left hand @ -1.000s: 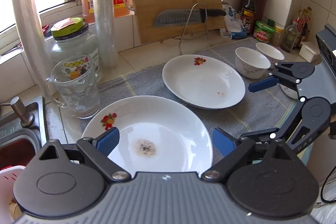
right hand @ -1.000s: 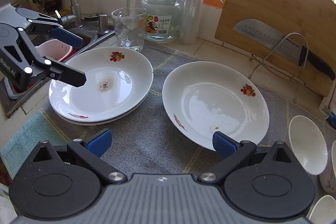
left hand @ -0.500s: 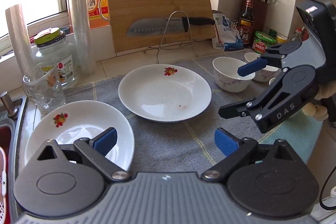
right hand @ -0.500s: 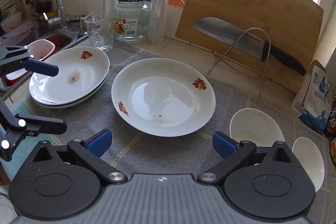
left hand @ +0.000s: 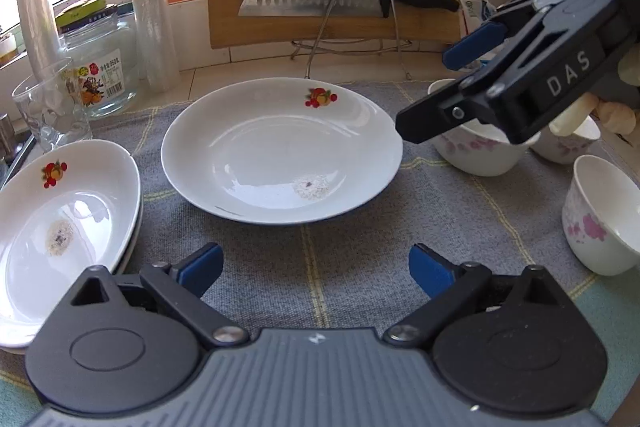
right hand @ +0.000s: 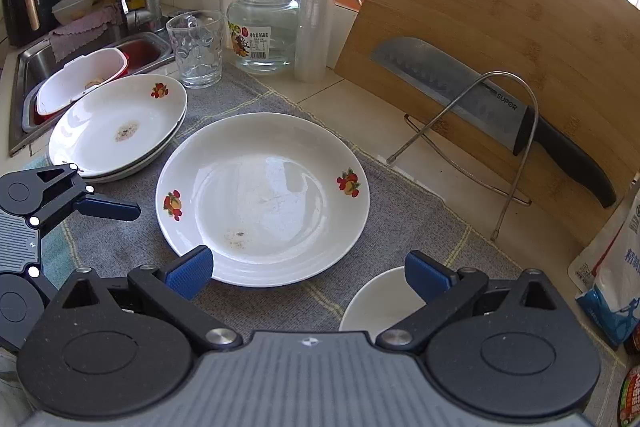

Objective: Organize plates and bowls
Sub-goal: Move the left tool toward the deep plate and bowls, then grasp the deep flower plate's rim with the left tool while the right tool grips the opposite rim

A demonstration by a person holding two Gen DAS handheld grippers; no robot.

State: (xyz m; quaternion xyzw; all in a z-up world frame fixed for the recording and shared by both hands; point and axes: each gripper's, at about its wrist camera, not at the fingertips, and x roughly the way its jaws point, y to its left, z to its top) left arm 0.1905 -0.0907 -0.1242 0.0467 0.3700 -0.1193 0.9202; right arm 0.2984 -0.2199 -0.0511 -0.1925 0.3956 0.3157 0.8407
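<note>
A single white plate (left hand: 280, 151) with fruit prints lies on the grey mat; it also shows in the right wrist view (right hand: 264, 199). A stack of two similar plates (left hand: 60, 223) sits at the left, also seen in the right wrist view (right hand: 116, 127). Several small white bowls with pink flowers (left hand: 600, 211) stand at the right; one bowl (right hand: 376, 303) lies under the right gripper. My left gripper (left hand: 316, 267) is open and empty, just short of the single plate. My right gripper (right hand: 308, 267) is open and empty, above that plate's near rim.
A knife (right hand: 480, 107) rests on a wire rack against a bamboo cutting board (right hand: 500, 27). A glass cup (right hand: 196, 47), a jar (right hand: 262, 31) and film rolls stand behind the plates. A sink (right hand: 80, 67) with a white tub is at the far left.
Both grippers have moved closer to the single plate. The left gripper has swung right, away from the stacked plates. Both stay open.
</note>
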